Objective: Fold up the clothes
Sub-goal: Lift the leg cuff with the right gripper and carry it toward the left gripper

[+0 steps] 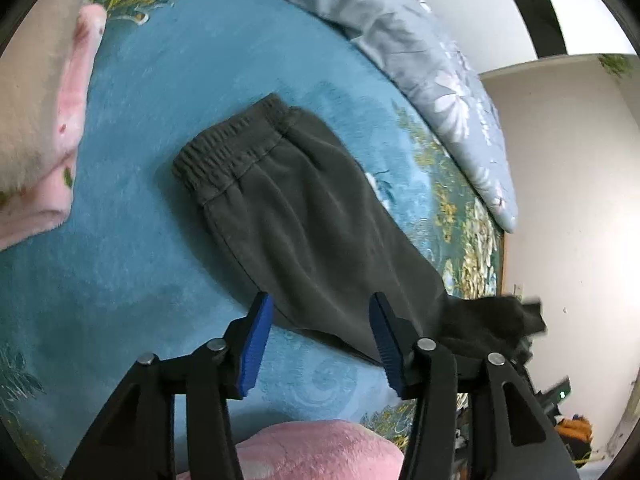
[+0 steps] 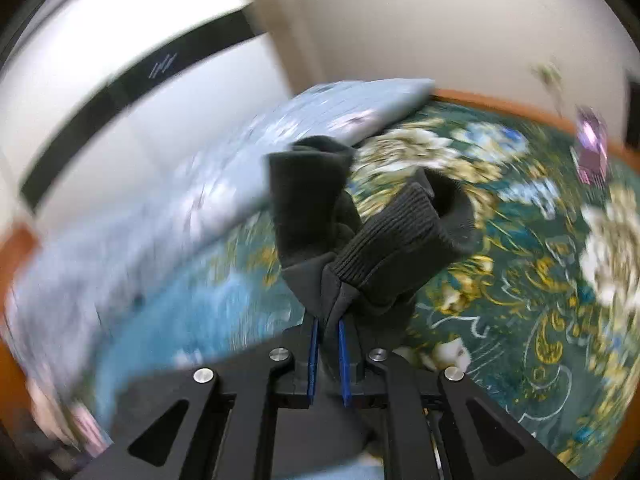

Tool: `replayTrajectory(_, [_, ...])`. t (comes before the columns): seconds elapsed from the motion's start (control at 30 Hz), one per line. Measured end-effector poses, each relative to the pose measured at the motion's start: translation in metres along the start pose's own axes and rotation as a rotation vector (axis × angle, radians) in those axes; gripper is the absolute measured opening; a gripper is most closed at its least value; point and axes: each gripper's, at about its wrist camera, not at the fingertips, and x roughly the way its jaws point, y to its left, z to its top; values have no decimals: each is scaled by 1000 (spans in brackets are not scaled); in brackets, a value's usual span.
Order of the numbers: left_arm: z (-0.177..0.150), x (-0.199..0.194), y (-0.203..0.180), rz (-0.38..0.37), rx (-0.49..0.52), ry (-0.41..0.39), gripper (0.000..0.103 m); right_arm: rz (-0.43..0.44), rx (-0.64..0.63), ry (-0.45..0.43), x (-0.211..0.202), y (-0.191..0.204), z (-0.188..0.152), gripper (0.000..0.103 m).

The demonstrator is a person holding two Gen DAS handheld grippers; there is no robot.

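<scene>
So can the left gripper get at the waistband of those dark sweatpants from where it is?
Probably yes. The left gripper is open and empty above the sweatpants, and the elastic waistband lies flat and uncovered on the blue blanket. The right gripper only clamps the cuff end.

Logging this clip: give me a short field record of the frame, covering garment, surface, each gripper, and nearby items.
garment: dark grey trousers, waistband end flat, folded lengthwise
surface: blue floral bedspread
left gripper: open, empty, above the trousers' leg section
right gripper: shut on the ribbed cuff of the trousers, lifted off the bedspread
nearby: grey floral pillow beyond the trousers; pink fleece at the side
image quality: right wrist view motion-blurred
</scene>
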Motion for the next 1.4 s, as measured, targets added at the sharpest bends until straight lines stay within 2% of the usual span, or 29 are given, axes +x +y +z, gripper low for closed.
replayTrajectory(0.1, [-4, -6, 8, -15, -18, 15, 52, -27, -177, 78, 25, 49, -31, 10])
replayTrajectory(0.2, [-8, -11, 20, -18, -40, 27, 52, -38, -302, 135, 47, 81, -62, 10])
replayTrajectory(0.33, [-6, -11, 30, -8, -53, 23, 52, -47, -365, 194, 65, 100, -94, 10])
replayTrajectory(0.47, [-7, -3, 33, -18, -72, 40, 52, -51, -402, 223, 66, 104, -105, 15])
replayTrajectory(0.67, [-20, 25, -5, -61, 2, 95, 57, -8, -405, 279, 56, 89, -109, 22])
replayTrajectory(0.77, [-27, 46, -34, -93, 39, 131, 58, -12, -354, 258, 48, 76, -108, 22])
replayTrajectory(0.97, [-34, 95, -108, -161, 164, 186, 59, -29, -106, 138, 30, 49, -81, 22])
replayTrajectory(1.07, [-42, 124, -122, -189, 109, 231, 59, -48, 13, 80, 22, 40, -66, 23])
replayTrajectory(1.13, [-43, 135, -122, -195, 69, 225, 59, -12, -16, 152, 34, 45, -67, 33])
replayTrajectory(1.23, [-44, 142, -115, -176, 60, 207, 59, 26, -176, 284, 49, 62, -87, 34])
replayTrajectory(1.27, [-44, 144, -111, -171, 54, 203, 60, 39, -212, 297, 48, 66, -94, 35])
replayTrajectory(1.33, [-43, 149, -102, -180, 6, 212, 61, 70, -228, 287, 40, 67, -103, 55])
replayTrajectory(1.4, [-42, 150, -99, -196, -20, 209, 61, 98, -175, 284, 32, 58, -105, 56])
